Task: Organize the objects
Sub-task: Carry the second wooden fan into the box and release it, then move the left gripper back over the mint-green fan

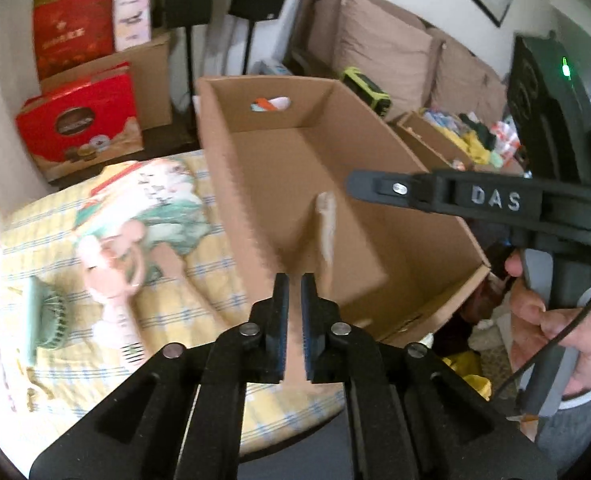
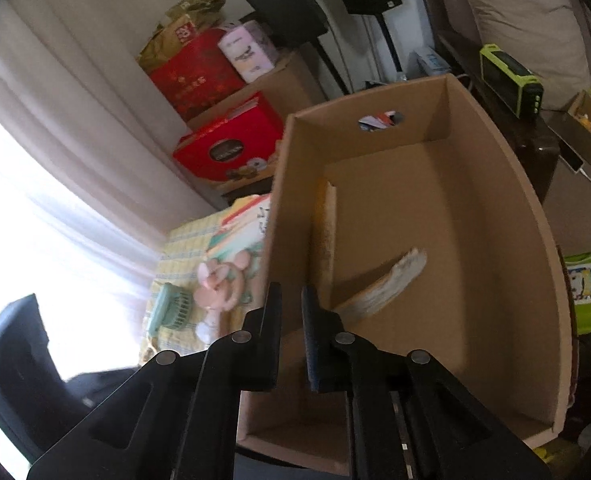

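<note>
Cardboard fills both views — an open box (image 1: 335,184) on the yellow checked blanket (image 1: 199,280), a book (image 2: 387,284) leaning inside it. The left gripper (image 1: 294,292) and right gripper (image 2: 291,300) hover at its near edge, jaws drawn together, holding nothing. A green fan (image 1: 49,316) and pink toy (image 1: 111,268) lie beside the box.
</note>
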Demonstrator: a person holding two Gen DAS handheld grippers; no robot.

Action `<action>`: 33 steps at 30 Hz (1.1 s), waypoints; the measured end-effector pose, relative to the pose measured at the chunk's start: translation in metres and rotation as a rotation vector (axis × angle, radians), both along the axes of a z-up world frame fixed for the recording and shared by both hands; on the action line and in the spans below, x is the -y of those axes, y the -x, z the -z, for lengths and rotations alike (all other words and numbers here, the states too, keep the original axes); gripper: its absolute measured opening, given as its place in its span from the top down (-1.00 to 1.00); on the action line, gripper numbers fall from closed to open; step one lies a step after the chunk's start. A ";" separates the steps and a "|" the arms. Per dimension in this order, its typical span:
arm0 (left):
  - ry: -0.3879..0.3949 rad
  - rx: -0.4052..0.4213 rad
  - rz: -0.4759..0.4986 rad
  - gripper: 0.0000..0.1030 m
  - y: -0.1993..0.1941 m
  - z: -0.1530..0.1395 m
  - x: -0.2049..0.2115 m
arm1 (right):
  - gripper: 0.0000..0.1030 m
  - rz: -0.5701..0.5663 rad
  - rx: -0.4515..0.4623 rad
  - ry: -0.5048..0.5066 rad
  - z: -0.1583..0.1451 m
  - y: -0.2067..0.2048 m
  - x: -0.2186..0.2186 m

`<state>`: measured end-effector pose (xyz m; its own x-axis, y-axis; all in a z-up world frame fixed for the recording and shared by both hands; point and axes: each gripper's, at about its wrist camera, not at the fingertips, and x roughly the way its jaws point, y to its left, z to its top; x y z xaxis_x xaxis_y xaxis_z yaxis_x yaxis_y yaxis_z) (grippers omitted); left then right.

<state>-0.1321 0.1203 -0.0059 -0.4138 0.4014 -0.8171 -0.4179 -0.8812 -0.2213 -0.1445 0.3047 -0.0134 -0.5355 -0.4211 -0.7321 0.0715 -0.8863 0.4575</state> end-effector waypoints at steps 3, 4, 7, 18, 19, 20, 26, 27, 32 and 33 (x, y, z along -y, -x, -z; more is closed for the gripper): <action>-0.007 0.006 -0.029 0.56 0.003 0.002 0.015 | 0.74 -0.005 0.008 -0.032 0.006 0.001 0.002; -0.012 0.012 -0.036 0.52 0.004 0.003 0.020 | 0.64 -0.005 0.009 -0.045 0.007 0.000 0.002; -0.022 0.036 -0.048 0.36 0.005 0.010 0.032 | 0.46 -0.005 0.019 -0.069 0.014 0.002 0.005; -0.003 0.008 -0.180 -0.62 0.000 0.015 0.090 | -0.31 -0.053 -0.052 -0.236 0.007 -0.013 0.043; 0.000 0.006 -0.192 -0.66 -0.001 0.015 0.098 | -0.38 -0.062 -0.064 -0.243 0.005 -0.014 0.048; 0.005 0.003 -0.204 -0.69 -0.002 0.016 0.105 | -0.40 -0.069 -0.071 -0.248 0.003 -0.015 0.053; 0.008 0.016 -0.293 -0.75 -0.005 0.024 0.159 | -0.51 -0.127 -0.092 -0.243 -0.001 -0.019 0.082; 0.013 0.019 -0.310 -0.75 -0.006 0.026 0.169 | -0.52 -0.136 -0.092 -0.241 -0.001 -0.019 0.087; 0.019 0.041 -0.401 -0.75 -0.007 0.042 0.218 | -0.52 -0.189 -0.082 -0.231 0.006 -0.018 0.115; 0.026 0.044 -0.417 -0.75 -0.007 0.045 0.226 | -0.52 -0.200 -0.079 -0.229 0.008 -0.017 0.122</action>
<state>-0.1249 -0.1058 -0.0508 -0.5008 0.1860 -0.8454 -0.0149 -0.9783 -0.2064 -0.1272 0.1832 -0.0212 -0.5176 -0.3524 -0.7797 0.2818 -0.9306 0.2336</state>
